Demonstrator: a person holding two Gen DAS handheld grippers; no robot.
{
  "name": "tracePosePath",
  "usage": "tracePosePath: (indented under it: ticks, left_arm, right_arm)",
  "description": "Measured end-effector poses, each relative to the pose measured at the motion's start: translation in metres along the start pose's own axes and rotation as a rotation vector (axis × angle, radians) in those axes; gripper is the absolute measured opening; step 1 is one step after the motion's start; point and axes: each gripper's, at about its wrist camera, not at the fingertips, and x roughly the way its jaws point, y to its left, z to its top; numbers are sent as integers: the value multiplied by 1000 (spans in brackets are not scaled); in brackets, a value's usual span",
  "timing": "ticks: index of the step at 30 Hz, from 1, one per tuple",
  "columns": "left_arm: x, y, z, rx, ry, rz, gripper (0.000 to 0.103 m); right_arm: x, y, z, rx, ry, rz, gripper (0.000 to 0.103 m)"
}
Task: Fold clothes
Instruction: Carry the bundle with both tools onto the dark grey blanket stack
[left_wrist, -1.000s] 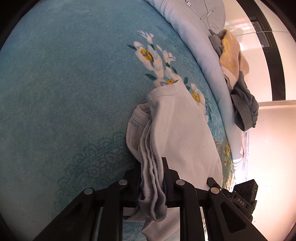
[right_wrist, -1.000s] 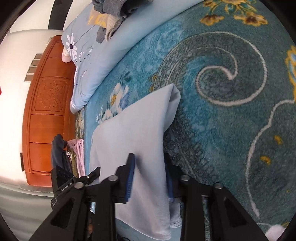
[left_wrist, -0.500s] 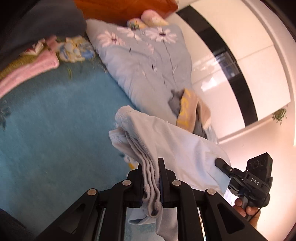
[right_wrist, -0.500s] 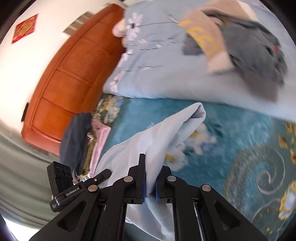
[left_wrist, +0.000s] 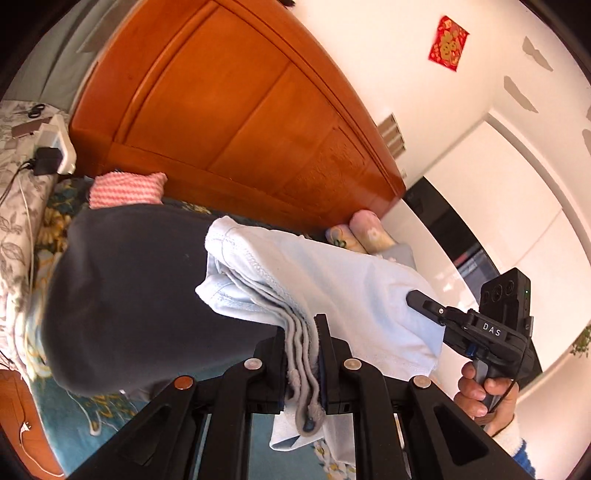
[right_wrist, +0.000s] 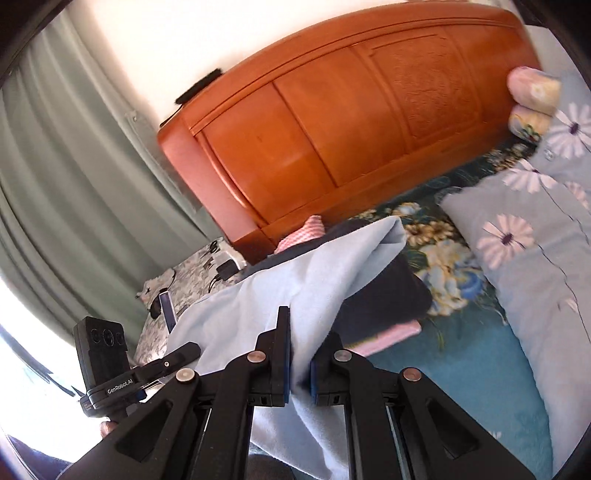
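You have lifted the folded light blue garment off the blue blanket; now it hangs above the dark folded clothes ahead of your jaws. The left gripper and right gripper stay clamped on it, so stacking comes next.
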Motion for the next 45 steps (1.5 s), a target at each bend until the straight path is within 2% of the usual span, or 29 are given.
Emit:
tracePosePath:
  ticks: [3, 7, 11, 16, 19, 22, 25, 28, 31, 33, 34, 36, 40, 42, 45]
  left_arm:
    - [-2, 25, 24, -27, -41, 45, 13]
    - [19, 59, 32, -61, -37, 103, 13]
    - [52, 91, 30, -95, -5, 165, 13]
    - [71, 109, 15, -109, 57, 177, 13]
    - [71, 108, 13, -96, 51, 177, 13]
    - [66, 97, 18, -44, 29, 191, 14]
    - [72, 98, 17, -49, 69, 205, 16]
    - [63, 103, 13, -81, 73, 214, 16]
    - [47, 101, 17, -68, 62, 246, 17]
    - [32, 97, 24, -37, 25, 298, 17]
    - [24, 95, 28, -24, 0, 315, 17]
    - [17, 86, 38, -6, -30, 301, 18]
    - [39, 62, 50, 95, 12, 296, 21]
    - [60, 58, 50, 138, 48, 309, 21]
    - [83, 74, 45, 130, 97, 376, 21]
  right_arm:
    - [54, 15, 39, -58, 62, 22, 7]
    - [116, 16, 71, -91, 143, 54, 7]
    - [172, -8, 75, -99, 224, 34, 7]
    - [220, -49, 65, -49, 284, -12, 7]
    - [230, -62, 62, -39, 291, -14, 8]
    - [227, -57, 68, -69, 260, 7, 7]
    - [219, -52, 73, -86, 211, 28, 8]
    - [227, -59, 68, -62, 242, -10, 8]
    - [230, -61, 62, -67, 259, -42, 9]
    - [221, -61, 67, -59, 236, -41, 12]
    - [215, -61, 71, -56, 224, -47, 17]
    - [200, -60, 79, -53, 188, -80, 20]
    - [177, -48, 84, -81, 127, -111, 20]
    - [182, -34, 76, -121, 158, -102, 20]
    - [197, -14, 56, -231, 214, -125, 20]
